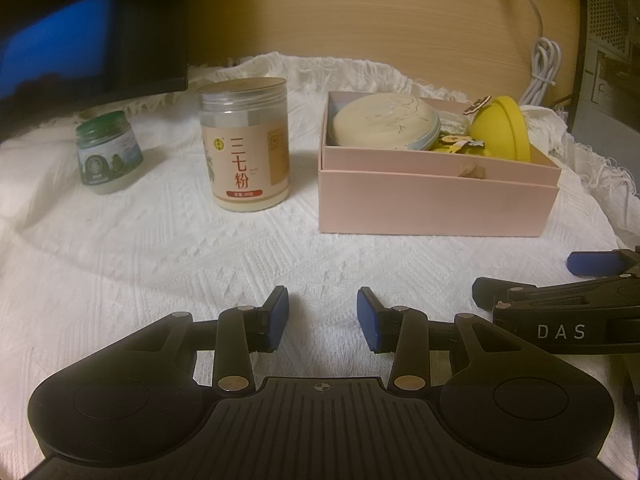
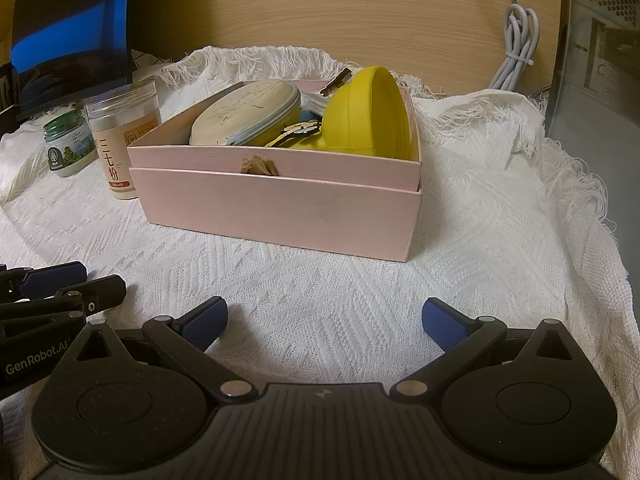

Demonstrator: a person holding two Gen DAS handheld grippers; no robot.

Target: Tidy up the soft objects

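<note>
In the left wrist view, the left gripper [image 1: 322, 318] has its fingers open and empty; at 11 o'clock stands a jar [image 1: 245, 145] labelled "三七粉", and the right gripper [image 1: 560, 300] at 3 o'clock reads "DAS". In the right wrist view, the right gripper's fingers are wide open and empty, the left gripper at 9 o'clock reads "GenRobot.AI", and at 12 o'clock the pink box [image 2: 280, 208] holds a cream pouch [image 2: 244, 116] and a yellow soft bowl [image 2: 368, 120].

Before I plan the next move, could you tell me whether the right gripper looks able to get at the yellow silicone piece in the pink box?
Probably yes: the right gripper is open and empty, bare cloth lies ahead, and the yellow silicone piece rises above the pink box rim.
</note>
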